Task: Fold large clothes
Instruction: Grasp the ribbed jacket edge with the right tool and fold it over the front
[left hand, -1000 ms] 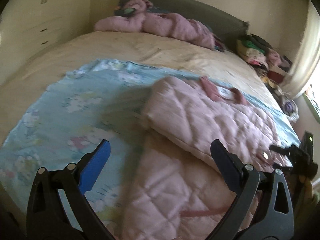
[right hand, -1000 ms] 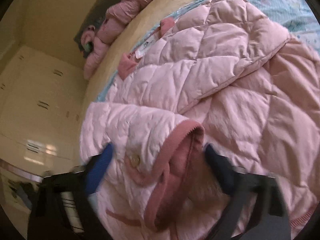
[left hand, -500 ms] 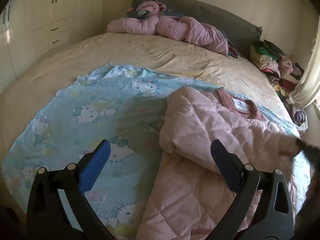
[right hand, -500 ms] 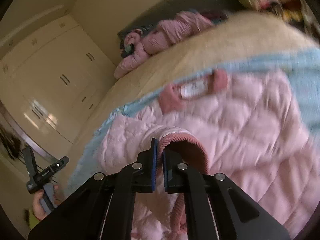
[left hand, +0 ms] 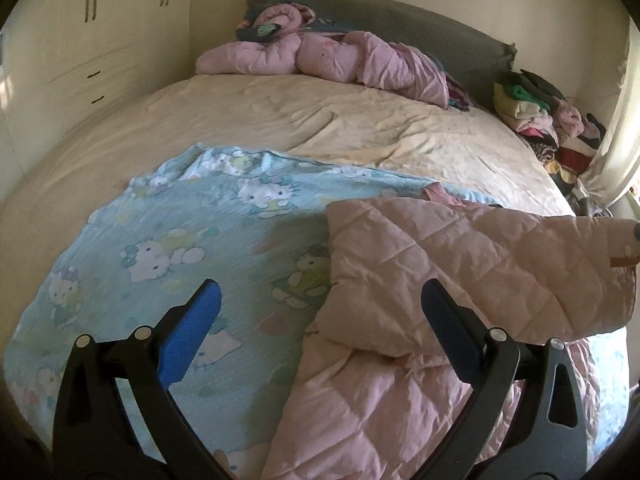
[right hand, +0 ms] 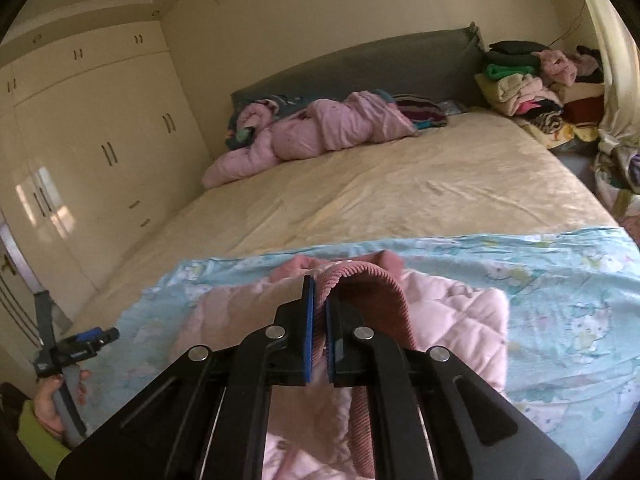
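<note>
On the bed, my right gripper has its fingers clamped tight on the ribbed, darker pink cuff of a quilted pink jacket, holding that sleeve end raised above the rest of the garment. The jacket lies on a light blue cartoon-print blanket spread over the near part of the bed, toward its right side in the left wrist view — one sleeve stretches out to the right edge of that picture, lifted off the body of the jacket. My left gripper hovers over the boundary between blanket and jacket with its blue-padded fingers spread wide and nothing between them; in the right wrist view my left hand shows at the lower left, wrapped around that gripper's handle. At the head of the bed a crumpled pink garment rests against the grey headboard, a stack of clothes sits beside the bed at the right, and cream wardrobe doors line the left wall.
</note>
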`<state>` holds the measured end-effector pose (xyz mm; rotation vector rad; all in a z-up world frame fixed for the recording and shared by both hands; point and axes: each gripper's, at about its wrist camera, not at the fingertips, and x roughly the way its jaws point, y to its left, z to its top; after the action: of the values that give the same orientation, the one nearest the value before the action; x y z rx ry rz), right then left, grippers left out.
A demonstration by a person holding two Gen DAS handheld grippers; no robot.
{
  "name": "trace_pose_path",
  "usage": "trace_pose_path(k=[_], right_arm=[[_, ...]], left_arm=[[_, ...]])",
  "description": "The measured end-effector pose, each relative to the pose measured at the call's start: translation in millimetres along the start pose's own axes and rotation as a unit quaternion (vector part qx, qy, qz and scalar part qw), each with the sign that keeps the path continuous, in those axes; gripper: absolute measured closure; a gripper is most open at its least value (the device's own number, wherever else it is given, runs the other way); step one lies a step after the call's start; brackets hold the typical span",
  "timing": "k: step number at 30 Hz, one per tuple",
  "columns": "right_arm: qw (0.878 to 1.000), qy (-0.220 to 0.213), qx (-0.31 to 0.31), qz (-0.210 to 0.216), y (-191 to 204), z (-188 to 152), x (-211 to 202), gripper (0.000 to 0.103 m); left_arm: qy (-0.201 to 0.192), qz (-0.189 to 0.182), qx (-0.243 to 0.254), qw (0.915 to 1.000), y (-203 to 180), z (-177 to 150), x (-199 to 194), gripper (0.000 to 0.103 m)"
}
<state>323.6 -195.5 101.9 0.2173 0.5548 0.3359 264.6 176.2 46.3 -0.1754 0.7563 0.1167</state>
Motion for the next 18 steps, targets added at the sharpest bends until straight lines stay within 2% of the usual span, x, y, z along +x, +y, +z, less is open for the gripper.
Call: trace_pose_path(k=[10,18], right_arm=[[0.997,0.028,0.040,-0.059,-46.6,-26.4,28.6,0.099],[0.994,0.046,0.048,-0.089,-57.5,-41.5,46.0,0.099]], left_arm=[[0.027,-0.028,0.040,0.9984,-48.4,-3.8,51.6,0.009],[0.051,-0.055,0.084,0.9936,-81.9,-14.4,82.4,0.010]])
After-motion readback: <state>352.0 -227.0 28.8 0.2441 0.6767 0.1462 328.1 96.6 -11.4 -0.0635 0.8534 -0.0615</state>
